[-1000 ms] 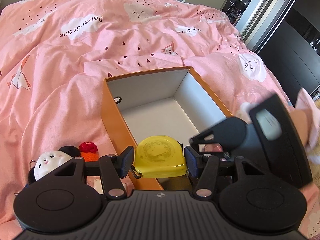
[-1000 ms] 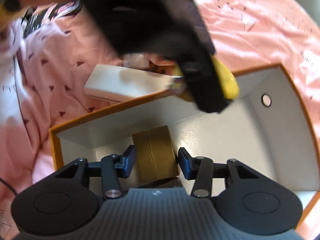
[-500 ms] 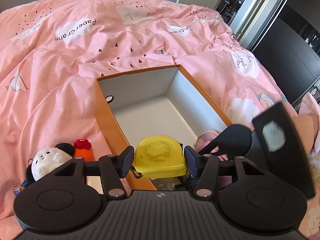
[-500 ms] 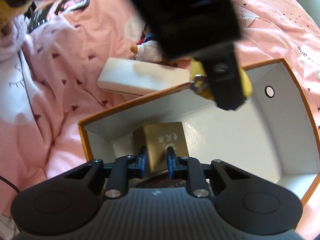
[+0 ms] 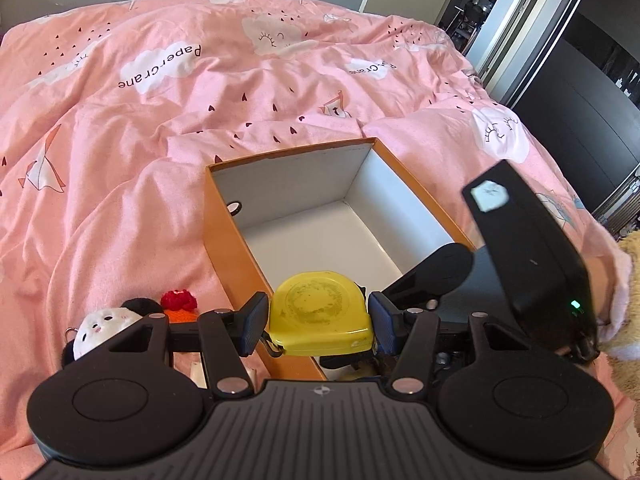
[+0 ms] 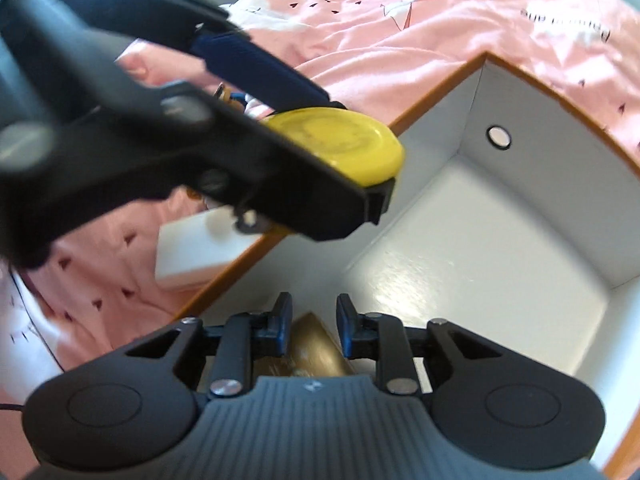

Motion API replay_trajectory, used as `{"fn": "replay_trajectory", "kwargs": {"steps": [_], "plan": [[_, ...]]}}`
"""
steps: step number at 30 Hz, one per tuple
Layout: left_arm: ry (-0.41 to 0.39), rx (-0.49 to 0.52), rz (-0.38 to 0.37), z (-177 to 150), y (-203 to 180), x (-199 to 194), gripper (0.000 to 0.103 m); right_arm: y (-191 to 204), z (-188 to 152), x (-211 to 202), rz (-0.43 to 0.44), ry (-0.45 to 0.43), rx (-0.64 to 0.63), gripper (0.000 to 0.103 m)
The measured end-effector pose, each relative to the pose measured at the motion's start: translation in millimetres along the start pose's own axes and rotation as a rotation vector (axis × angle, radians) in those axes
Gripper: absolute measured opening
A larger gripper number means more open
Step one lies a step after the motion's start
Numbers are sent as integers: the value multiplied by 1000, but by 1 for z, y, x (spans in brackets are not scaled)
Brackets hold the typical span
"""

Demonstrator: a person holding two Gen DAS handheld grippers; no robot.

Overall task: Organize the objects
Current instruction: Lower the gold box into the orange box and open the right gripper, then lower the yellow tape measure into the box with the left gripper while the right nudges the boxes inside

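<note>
A pink blanket (image 5: pixel 160 128) with clouds and small hearts covers a bed. On it sits an open box (image 5: pixel 224 240), orange outside and white inside. The left gripper (image 5: pixel 318 322) is clenched on a yellow tape measure (image 5: pixel 320 312). Its two blue pads press on the tape's two sides. The tape hangs over the near end of the box, above the rim. In the right wrist view the same tape (image 6: pixel 340 144) shows from the side, held above the box's long wall (image 6: pixel 248 264). The right gripper (image 6: pixel 310 320) points down into the near corner of the box. Its jaws are opening, and the pads do not press on anything. A gold block (image 6: pixel 316 348) lies on the box floor just under and between the fingers. It is blurry, so I cannot tell if a pad still touches it. The rest of the box floor (image 6: pixel 460 264) is bare and white. A small round hole (image 6: pixel 498 136) sits in the far end wall. Outside the box, a flat white box (image 6: pixel 192 256) lies on the blanket right next to the orange wall. On the left side of the box, near the left gripper, are a small white and black plush toy (image 5: pixel 100 326) and a red and orange knitted toy (image 5: pixel 180 304). They lie side by side on the blanket. A pink sleeve (image 5: pixel 616 280) shows at the right edge, behind the right gripper's black body.
</note>
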State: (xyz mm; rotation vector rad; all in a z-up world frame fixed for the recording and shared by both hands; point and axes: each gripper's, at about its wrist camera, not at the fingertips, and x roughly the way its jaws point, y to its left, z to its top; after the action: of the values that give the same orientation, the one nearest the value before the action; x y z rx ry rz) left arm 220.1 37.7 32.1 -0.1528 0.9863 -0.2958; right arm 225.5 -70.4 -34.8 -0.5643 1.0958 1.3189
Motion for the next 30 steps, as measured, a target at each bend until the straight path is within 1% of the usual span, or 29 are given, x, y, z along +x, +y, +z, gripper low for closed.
{"fn": "replay_trajectory", "kwargs": {"steps": [4, 8, 11, 14, 15, 19, 22, 25, 26, 29, 30], "plan": [[10, 0, 5, 1, 3, 4, 63, -7, 0, 14, 63, 56, 25, 29], [8, -9, -12, 1, 5, 5, 63, -5, -7, 17, 112, 104, 6, 25], [7, -9, -21, 2, 5, 5, 63, 1, -13, 19, 155, 141, -13, 26], [9, 1, -26, 1, 2, 7, 63, 6, -13, 17, 149, 139, -30, 28], [11, 1, -28, 1, 1, 8, 63, 8, -15, 17, 143, 135, -34, 28], [11, 0, -32, 0, 0, 9, 63, 11, -12, -4, 81, 76, -60, 28], [9, 3, -32, -1, -1, 9, 63, 5, -11, -23, -1, 50, -43, 28], [11, 13, -43, -3, -5, 10, 63, -5, -15, -37, -61, 42, -3, 28], [12, 18, -48, -3, -6, 11, 63, -8, -17, -38, -77, 45, 10, 30], [18, 29, -57, -4, -12, 13, 63, -17, -23, -39, -95, 58, 39, 45], [21, 32, -59, -4, -13, 14, 63, -18, -25, -35, -100, 61, 49, 45]]}}
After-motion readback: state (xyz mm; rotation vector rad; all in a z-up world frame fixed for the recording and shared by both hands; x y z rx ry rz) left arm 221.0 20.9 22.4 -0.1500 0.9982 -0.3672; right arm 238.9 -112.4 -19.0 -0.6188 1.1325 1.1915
